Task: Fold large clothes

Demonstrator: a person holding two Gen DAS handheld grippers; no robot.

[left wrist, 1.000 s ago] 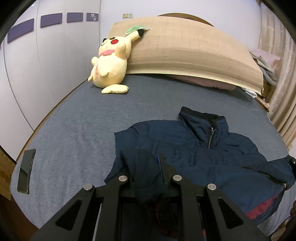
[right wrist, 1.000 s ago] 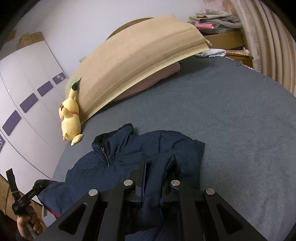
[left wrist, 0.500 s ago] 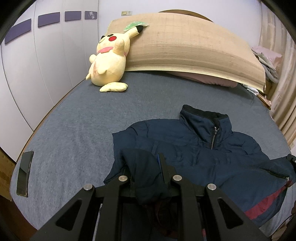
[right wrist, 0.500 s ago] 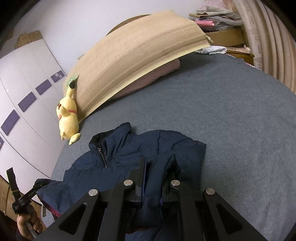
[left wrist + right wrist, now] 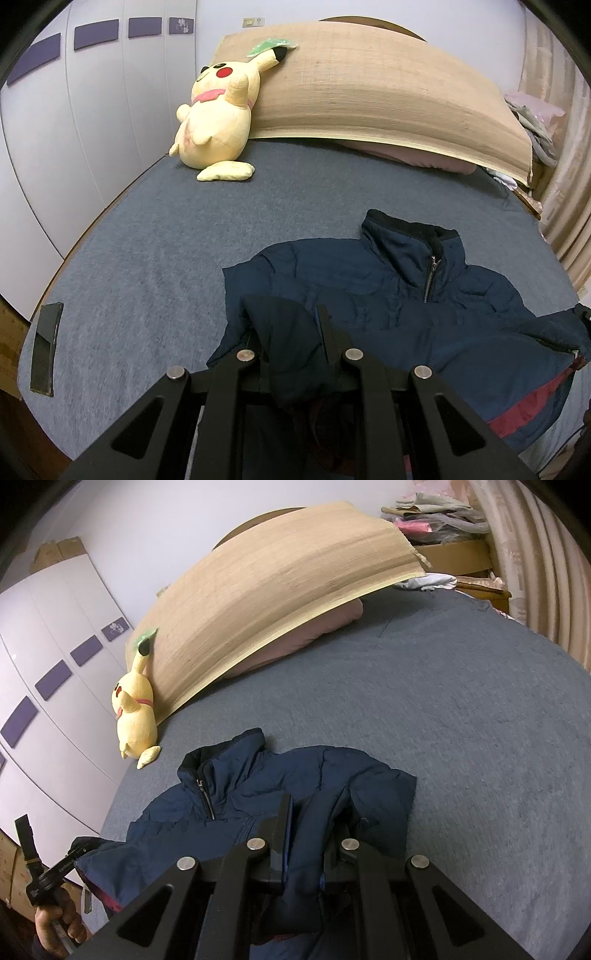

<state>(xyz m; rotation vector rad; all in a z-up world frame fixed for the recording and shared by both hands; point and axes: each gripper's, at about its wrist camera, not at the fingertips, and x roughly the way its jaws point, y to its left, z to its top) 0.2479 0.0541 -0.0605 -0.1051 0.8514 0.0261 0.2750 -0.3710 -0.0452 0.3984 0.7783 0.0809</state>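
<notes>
Since earlier frame: jacket [image 5: 406,314] shifted little. Left tongs [image 5: 288,332] and right tongs [image 5: 314,812] each pinching bunched jacket fabric. Collar beyond tongs, body spread flat; folding barely begun.

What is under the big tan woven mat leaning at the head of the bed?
A pink pillow pokes out beneath the tan mat's lower edge, resting on the grey bed. The mat covers the rest of it, hiding anything further behind.

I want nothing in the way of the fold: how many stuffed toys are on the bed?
1. A yellow plush toy sits at the bed's far corner, leaning against the tan mat, apart from the jacket.
</notes>
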